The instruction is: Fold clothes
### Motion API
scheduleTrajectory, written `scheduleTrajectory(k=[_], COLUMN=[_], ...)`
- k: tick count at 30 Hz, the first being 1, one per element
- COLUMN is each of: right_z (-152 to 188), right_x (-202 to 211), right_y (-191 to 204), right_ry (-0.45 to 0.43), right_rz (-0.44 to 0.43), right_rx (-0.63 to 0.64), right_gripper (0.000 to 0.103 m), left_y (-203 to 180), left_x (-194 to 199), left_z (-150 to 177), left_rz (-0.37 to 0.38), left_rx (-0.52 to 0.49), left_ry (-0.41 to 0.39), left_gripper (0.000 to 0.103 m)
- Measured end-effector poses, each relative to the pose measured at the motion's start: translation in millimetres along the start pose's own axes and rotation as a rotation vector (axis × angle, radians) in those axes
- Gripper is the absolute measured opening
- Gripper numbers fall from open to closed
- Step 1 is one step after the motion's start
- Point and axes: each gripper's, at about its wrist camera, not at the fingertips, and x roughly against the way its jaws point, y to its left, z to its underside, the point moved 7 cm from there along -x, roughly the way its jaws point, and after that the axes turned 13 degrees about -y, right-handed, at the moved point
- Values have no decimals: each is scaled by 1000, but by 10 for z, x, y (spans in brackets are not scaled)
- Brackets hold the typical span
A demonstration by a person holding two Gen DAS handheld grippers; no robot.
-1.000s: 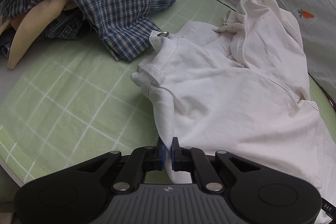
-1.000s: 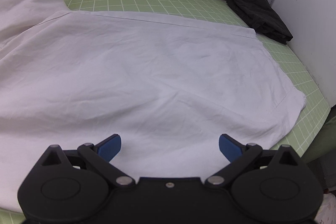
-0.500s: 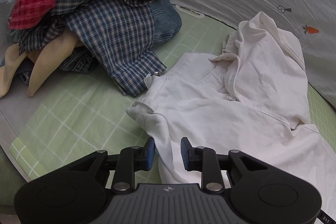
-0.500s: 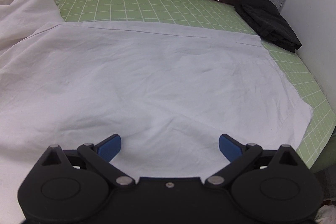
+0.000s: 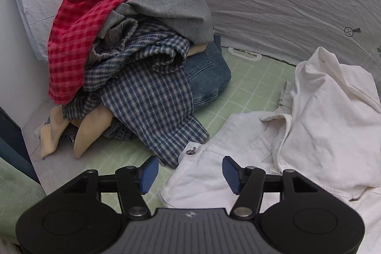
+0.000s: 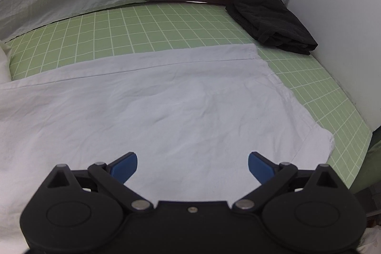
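The white shirt [image 5: 309, 135] is being seen spread across the green grid mat [image 6: 166, 25], its collar end bunched at 3 o'clock in the left view. Both the left tongs [image 5: 190, 174] and the right tongs [image 6: 193, 166] are being held spread above it, gripping nothing. A heap of clothes [image 5: 133, 58] is lying at 11 o'clock, and a folded black garment [image 6: 269, 20] at 1 o'clock in the right view.
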Motion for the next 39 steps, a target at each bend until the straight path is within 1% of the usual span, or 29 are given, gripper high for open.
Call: scheduleTrajectory(k=[3,8,10,12,14,16,18,19,20,21,24,25,27,28,29,30,31,32,35,37,39], right_z=[-112,-322,-440,-535,-613,-669,-695,-701,-708,-715,-691,-677,-648,-635,-621,-608,-603,-612,-651,-680,-712], right_x=[-186,-534,-624,-697,-791,-885,-949,-975,-1002,-1029,-1061,-1069,-1084,-1096,-1110,-1124,-1134,-1137,-1137,-1129,-1102], right_y=[-7,228,317,378,422,438,433,422,411,399,377,373,363,362,363,363,368,380,428,459,485], right_ry=[8,26,25,21,22,27,35,40,45,50,62,68,79,84,88,93,94,89,71,60,48], right_rz=[2,-4,-10,-9,0,15,30,35,41,47,58,61,66,68,69,70,71,70,63,56,44], right_rx=[-32,-50,-51,-52,-52,-62,-80,-92,-103,-115,-116,-114,-112,-110,-106,-103,-98,-88,-50,-33,-34], right_gripper=[101,101,101,101,101,101,101,101,101,101,101,101,101,101,101,101,101,101,101,101,101], left_y=[-175,-629,-859,-1143,-1442,-1741,-2026,-2151,-2259,-2336,-2478,-2492,-2496,-2497,-2499,-2501,-2503,-2505,-2342,-2095,-1771], left_x=[-125,-403,-495,-565,-623,-688,-760,-807,-865,-937,-1184,-1248,-1336,-1380,-1424,-1467,-1511,-1555,-1459,-1356,-1245], left_z=[-57,-131,-229,-356,-486,-608,-719,-761,-794,-811,-794,-769,-720,-695,-670,-646,-621,-597,-524,-430,-353], left_rz=[86,166,233,312,386,454,516,537,552,548,512,505,488,479,471,462,453,445,449,422,392], left_rx=[59,64,59,35,19,26,37,49,71,107,245,271,292,302,312,323,333,343,311,303,326], left_ry=[23,63,77,79,73,73,75,78,87,104,184,203,217,224,230,237,244,251,229,222,212], left_gripper=[62,62,63,68,68,71,80,83,84,84,84,84,83,81,67,16,8,5,5,5,5])
